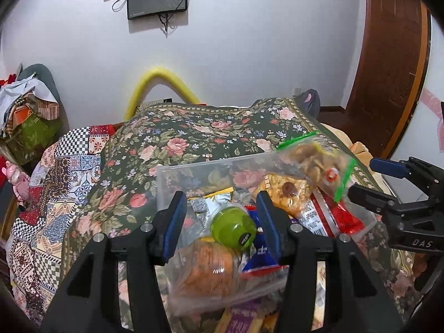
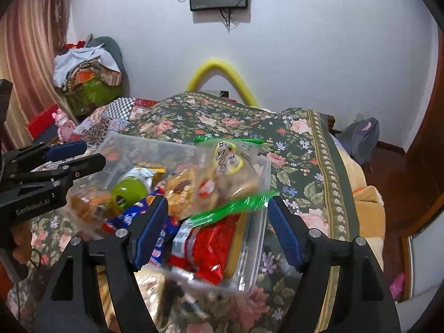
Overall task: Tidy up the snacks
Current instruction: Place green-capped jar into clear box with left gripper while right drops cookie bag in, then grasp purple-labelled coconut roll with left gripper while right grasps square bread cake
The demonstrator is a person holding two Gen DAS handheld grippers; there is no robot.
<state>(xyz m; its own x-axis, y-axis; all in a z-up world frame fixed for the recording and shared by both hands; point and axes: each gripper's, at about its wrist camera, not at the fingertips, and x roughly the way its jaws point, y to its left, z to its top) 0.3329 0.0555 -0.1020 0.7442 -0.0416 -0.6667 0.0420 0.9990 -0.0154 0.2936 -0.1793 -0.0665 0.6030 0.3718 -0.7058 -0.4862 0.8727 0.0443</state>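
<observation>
A clear plastic bin (image 1: 163, 183) (image 2: 258, 244) sits on a floral bedspread and holds several snacks: a green-lidded cup (image 1: 233, 227) (image 2: 129, 191), a red packet (image 2: 213, 249) (image 1: 344, 219), a blue packet (image 2: 130, 217) and a bag of orange snacks (image 1: 208, 272). A green-zip bag of cookies (image 1: 313, 161) (image 2: 219, 183) lies tilted on top of the pile, blurred. My left gripper (image 1: 220, 222) is open over the bin, jaws either side of the green cup. My right gripper (image 2: 219, 233) is open, just behind the zip bag, touching nothing.
The floral bedspread (image 1: 194, 133) (image 2: 299, 172) covers the bed. A patchwork quilt (image 1: 55, 183) lies to the left. A yellow foam tube (image 1: 155, 83) arches at the wall. A pile of clothes and boxes (image 2: 88, 77) stands at the back left. A wooden door frame (image 1: 388, 55) is right.
</observation>
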